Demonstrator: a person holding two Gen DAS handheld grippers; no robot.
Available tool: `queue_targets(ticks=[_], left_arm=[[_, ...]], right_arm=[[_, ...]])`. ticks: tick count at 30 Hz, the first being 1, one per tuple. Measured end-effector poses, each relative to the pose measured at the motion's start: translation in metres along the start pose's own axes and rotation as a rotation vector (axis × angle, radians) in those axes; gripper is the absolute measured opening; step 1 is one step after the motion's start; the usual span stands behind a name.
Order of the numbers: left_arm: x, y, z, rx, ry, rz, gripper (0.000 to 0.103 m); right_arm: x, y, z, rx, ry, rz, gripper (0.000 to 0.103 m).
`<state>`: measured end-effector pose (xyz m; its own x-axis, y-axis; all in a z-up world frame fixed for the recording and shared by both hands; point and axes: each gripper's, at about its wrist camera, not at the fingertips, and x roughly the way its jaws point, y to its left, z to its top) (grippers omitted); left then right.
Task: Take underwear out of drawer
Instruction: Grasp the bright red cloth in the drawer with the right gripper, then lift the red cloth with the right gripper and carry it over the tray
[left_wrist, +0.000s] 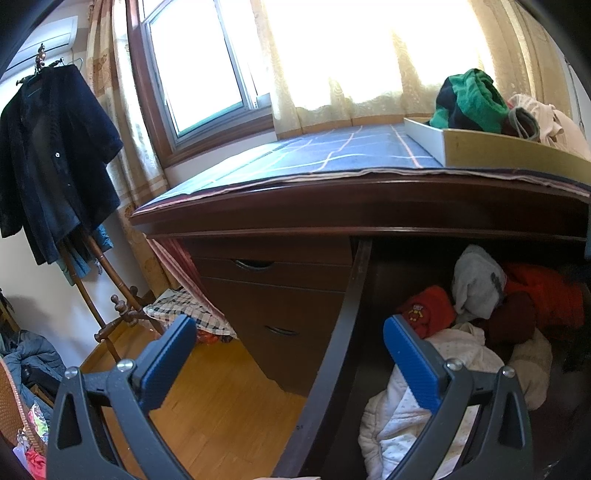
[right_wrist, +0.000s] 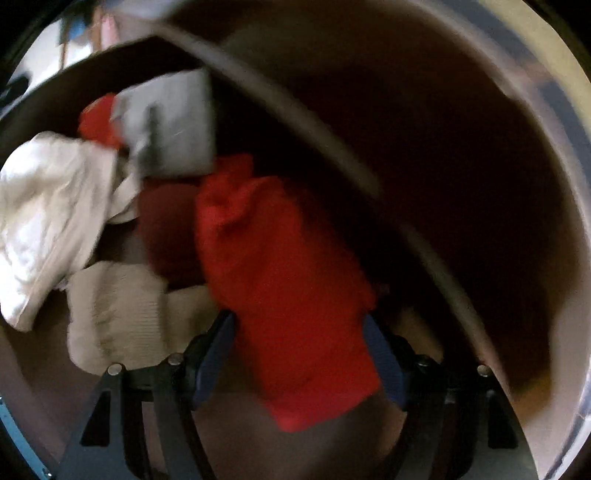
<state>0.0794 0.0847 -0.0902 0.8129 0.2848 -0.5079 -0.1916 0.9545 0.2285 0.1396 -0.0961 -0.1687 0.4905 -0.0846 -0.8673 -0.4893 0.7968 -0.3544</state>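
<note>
Two grippers show in our views. Our left gripper (left_wrist: 290, 356) hangs at the bottom of the left wrist frame with its blue-padded fingers (left_wrist: 168, 356) spread wide and nothing between them; one finger sits over the yellow wooden floor (left_wrist: 221, 406), the other over the open dark brown wooden drawer (left_wrist: 332, 332) at lower right. Inside that drawer we see a jumble of clothes: a white quilted garment (left_wrist: 399, 417), a small red garment with a printed figure (left_wrist: 430, 312), a pale grey cloth (left_wrist: 476, 284) and a dark maroon piece (left_wrist: 513, 317). Above, a blue checked cloth (left_wrist: 332, 155) covers the dark surface under the bright window (left_wrist: 199, 66), and a light tray with green and dark clothes (left_wrist: 476, 147) stands at upper right. A dark coat (left_wrist: 55, 158) hangs at left.

Our right wrist frame is blurred. Our right gripper (right_wrist: 299, 354) points down into the drawer, and the red knitted underwear (right_wrist: 280, 266) fills the gap between its fingers (right_wrist: 216, 354), reaching both; whether they press on it we cannot tell. A beige ribbed cloth (right_wrist: 118, 314) lies just beside it, at lower left
</note>
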Motion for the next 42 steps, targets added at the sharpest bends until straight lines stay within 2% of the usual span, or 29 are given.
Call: queue_targets(ticks=[5,7,8,10,13,18,22,28,34,42], left_arm=[[0.001,0.0,-0.001,0.0,0.002,0.0,0.103],[0.003,-0.001,-0.002,-0.002,0.003,-0.004,0.103],[0.001,-0.001,-0.001,-0.001,0.001,-0.002,0.103],[0.003,-0.001,-0.001,0.001,0.004,-0.001,0.103],[0.002,-0.001,-0.001,0.0,0.002,-0.001,0.103],[0.002,0.0,-0.001,0.0,0.0,-0.001,0.103],[0.002,0.0,-0.002,0.0,-0.001,0.001,0.103],[0.0,0.001,-0.001,0.002,0.0,0.006,0.103],[0.0,0.0,0.001,0.007,-0.001,0.011,0.103],[-0.001,0.0,0.002,0.009,-0.005,0.011,0.103]], right_arm=[[0.006,-0.008,0.005,0.067,-0.019,0.054,0.072],[0.009,-0.005,0.004,0.059,-0.025,0.044,0.071],[0.01,-0.005,0.003,0.069,-0.028,0.059,0.068],[0.011,-0.005,0.001,0.08,-0.019,0.076,0.05],[0.015,-0.01,-0.004,0.086,0.01,0.076,0.037],[0.005,-0.008,-0.015,0.096,0.03,0.095,0.025],[-0.023,-0.006,-0.023,0.105,-0.018,0.085,0.019],[-0.071,-0.005,-0.039,0.16,-0.106,0.108,0.017],[-0.117,-0.03,-0.071,0.284,-0.219,0.163,0.016],[-0.169,-0.06,-0.066,0.389,-0.345,0.145,0.016]])
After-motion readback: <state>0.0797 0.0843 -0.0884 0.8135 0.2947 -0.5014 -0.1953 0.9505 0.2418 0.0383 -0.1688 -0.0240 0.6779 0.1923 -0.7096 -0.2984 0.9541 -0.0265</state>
